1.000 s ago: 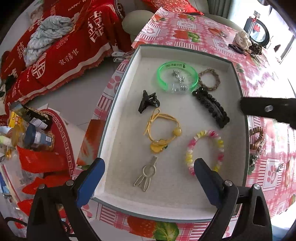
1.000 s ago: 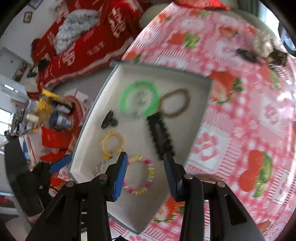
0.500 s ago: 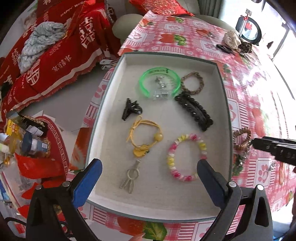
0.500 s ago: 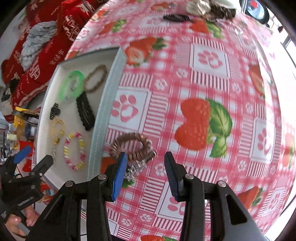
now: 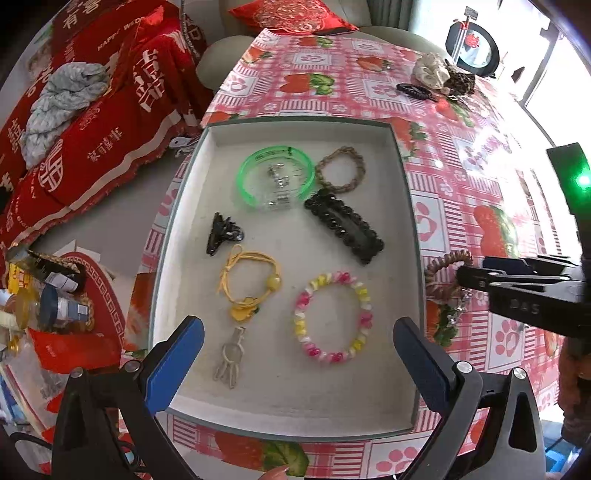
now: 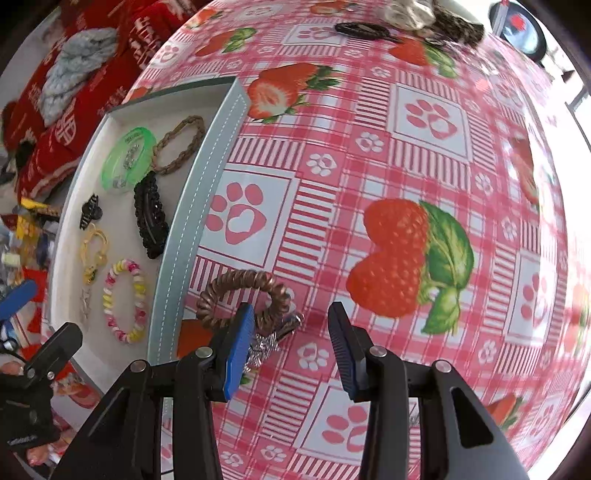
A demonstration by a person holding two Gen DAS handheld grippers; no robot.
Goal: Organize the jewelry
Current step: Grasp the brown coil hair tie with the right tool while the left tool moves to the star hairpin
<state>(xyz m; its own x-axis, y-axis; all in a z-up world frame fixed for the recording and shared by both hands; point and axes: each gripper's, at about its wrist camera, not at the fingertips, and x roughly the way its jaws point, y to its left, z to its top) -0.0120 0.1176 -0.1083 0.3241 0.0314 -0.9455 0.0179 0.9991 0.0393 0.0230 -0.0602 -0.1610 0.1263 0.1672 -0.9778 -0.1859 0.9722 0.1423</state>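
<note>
A grey tray (image 5: pixel 412 229) holds a green bangle (image 5: pixel 275 179), a braided brown band (image 5: pixel 341 170), a black barrette (image 5: pixel 343 225), a small black claw clip (image 5: pixel 221 234), a yellow hair tie (image 5: pixel 247 282), a pink-yellow bead bracelet (image 5: pixel 332 317) and a metal clip (image 5: pixel 231 358). My left gripper (image 5: pixel 295 354) is open above the tray's near end. A brown spiral hair tie (image 6: pixel 240 295) and a silver sparkly piece (image 6: pixel 264 347) lie on the tablecloth right of the tray (image 6: pixel 192 206). My right gripper (image 6: pixel 291 350) is open, low over them, its left finger beside the spiral tie (image 5: pixel 445 273).
A black hair clip (image 6: pixel 360 29), a cream scrunchie (image 6: pixel 410 13) and a dark scrunchie (image 6: pixel 458 26) lie at the table's far side by a round mirror (image 5: pixel 472 46). A red sofa cover (image 5: pixel 92 122) and floor clutter (image 5: pixel 48 302) lie left of the table.
My right gripper has swung from above the tray to the tablecloth on its right and come down by the brown spiral hair tie. The left gripper drew back slightly and stays open.
</note>
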